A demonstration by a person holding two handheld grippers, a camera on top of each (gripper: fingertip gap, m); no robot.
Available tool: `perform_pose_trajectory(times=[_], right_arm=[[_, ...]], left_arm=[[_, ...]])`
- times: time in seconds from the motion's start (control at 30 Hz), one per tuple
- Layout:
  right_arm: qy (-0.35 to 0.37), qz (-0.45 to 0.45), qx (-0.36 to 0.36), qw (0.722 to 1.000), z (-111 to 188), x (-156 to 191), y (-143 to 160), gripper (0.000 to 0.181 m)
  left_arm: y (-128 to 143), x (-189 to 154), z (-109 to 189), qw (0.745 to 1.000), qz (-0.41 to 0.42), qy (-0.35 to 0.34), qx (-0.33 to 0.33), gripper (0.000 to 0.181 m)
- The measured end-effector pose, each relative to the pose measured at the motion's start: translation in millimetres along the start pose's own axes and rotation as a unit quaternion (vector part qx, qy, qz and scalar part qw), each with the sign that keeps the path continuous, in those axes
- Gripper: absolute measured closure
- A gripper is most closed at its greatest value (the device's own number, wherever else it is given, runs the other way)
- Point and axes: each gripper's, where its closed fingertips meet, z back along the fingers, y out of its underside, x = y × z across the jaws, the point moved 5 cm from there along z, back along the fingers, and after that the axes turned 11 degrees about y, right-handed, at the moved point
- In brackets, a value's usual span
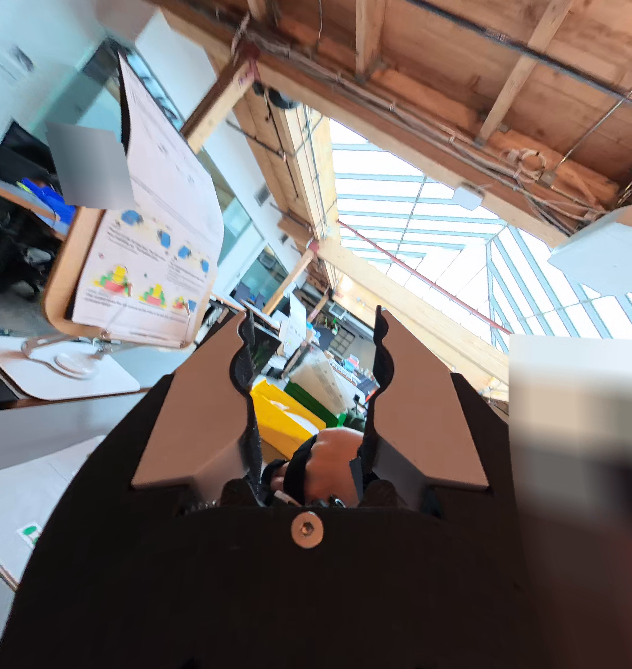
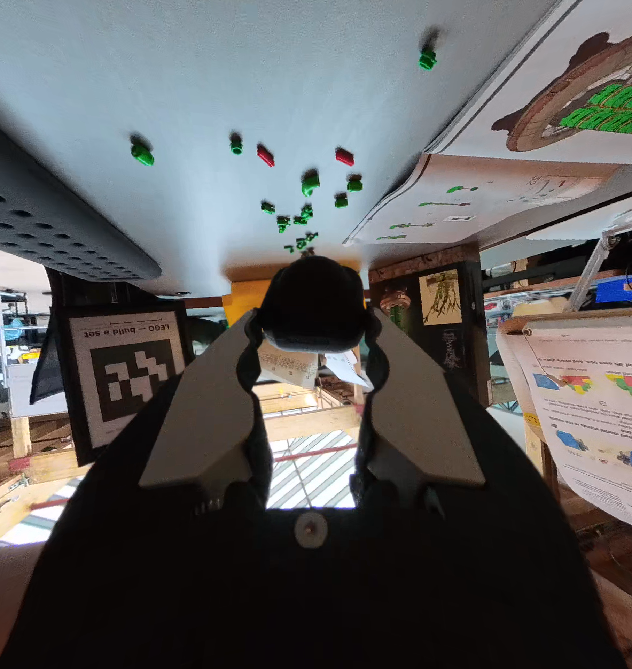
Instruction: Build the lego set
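The right wrist view is upside down, so the white table [image 2: 234, 72] fills the top. Several small green pieces [image 2: 310, 182] and two red pieces [image 2: 265, 155] lie loose on it. My right gripper [image 2: 312, 318] is shut on a black rounded piece [image 2: 312, 289], held between its fingertips in front of the table edge. My left gripper [image 1: 312, 315] is open and empty, and points up toward the wooden ceiling. A hand [image 1: 336, 459] shows low between its fingers.
An open instruction booklet [image 2: 524, 126] lies on the table beside the pieces. A black perforated tray [image 2: 35, 217] sits at the other side. A framed marker sign [image 2: 126, 369] and a sheet on a stand [image 1: 155, 253] stand nearby. Yellow and green bins [image 1: 281, 416] sit behind.
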Motion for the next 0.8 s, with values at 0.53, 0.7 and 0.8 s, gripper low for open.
perform_pose_trajectory(times=[0.53, 0.7, 0.8], right_arm=[[-0.15, -0.256, -0.557, 0.776, -12, 13, 33, 0.126], [-0.236, -0.424, -0.781, 0.392, -25, 14, 74, 0.126], [-0.23, -0.516, -0.762, 0.317, -56, 8, 79, 0.126]], left_arm=[[9, -3, -14, 0.999, 0.008, 0.023, 0.028, 0.116], [13, 0, -21, 0.999, 0.018, 0.024, 0.036, 0.115], [15, 0, -22, 0.999, 0.016, 0.021, 0.04, 0.116]])
